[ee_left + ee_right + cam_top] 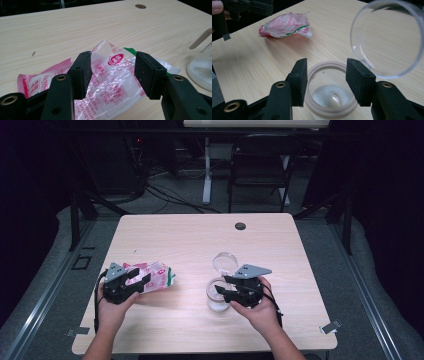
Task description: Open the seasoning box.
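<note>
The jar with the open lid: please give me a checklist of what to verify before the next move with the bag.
1. Jar mouth uncovered: ok, the clear lid stands tilted up behind the rim.
2. Jar upright on the table: ok.
3. Right gripper steadies the jar: not ok, its jaws stand open above the rim, not pressing.
4. Left gripper holds the bag: not ok, the jaws are open either side of the crumpled plastic.
5. Bag has contents left: cannot tell, it looks flat and crinkled.
6. Path between bag and jar free: ok, bare wood there.
</note>
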`<state>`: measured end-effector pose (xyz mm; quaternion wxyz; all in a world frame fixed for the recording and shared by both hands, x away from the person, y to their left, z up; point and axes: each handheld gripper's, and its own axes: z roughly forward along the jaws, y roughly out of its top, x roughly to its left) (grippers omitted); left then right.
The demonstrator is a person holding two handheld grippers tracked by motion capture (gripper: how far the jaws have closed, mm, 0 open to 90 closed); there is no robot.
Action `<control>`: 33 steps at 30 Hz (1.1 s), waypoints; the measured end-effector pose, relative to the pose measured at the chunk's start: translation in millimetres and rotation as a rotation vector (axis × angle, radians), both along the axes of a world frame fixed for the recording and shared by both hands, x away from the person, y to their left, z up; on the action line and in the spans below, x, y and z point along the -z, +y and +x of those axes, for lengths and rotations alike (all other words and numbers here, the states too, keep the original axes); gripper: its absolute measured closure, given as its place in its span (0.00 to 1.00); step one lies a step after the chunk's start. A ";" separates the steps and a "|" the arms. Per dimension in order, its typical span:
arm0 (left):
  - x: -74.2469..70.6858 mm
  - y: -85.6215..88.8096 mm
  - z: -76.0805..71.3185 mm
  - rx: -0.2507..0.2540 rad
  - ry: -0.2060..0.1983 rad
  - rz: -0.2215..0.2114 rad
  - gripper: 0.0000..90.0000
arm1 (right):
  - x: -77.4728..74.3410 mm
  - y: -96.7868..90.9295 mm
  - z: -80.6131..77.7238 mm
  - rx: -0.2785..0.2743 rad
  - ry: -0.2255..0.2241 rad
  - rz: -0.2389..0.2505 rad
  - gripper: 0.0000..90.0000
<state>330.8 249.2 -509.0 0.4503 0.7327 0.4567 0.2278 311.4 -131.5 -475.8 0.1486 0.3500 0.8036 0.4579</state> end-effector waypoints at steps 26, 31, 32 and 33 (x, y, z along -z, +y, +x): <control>30.4 -74.2 -4.1 0.160 -0.070 0.400 0.43 | -3.7 -8.3 -9.9 0.015 -0.019 0.012 0.56; 42.6 -72.8 7.7 0.118 -0.087 0.529 0.44 | 0.0 -16.4 -13.1 0.032 -0.020 0.010 0.56; 44.2 -72.5 9.7 0.115 -0.074 0.539 0.45 | 0.6 -18.5 -13.9 0.035 -0.021 0.008 0.56; 45.5 -72.5 11.0 0.108 -0.067 0.549 0.45 | 1.6 -20.7 -14.7 0.040 -0.021 0.013 0.56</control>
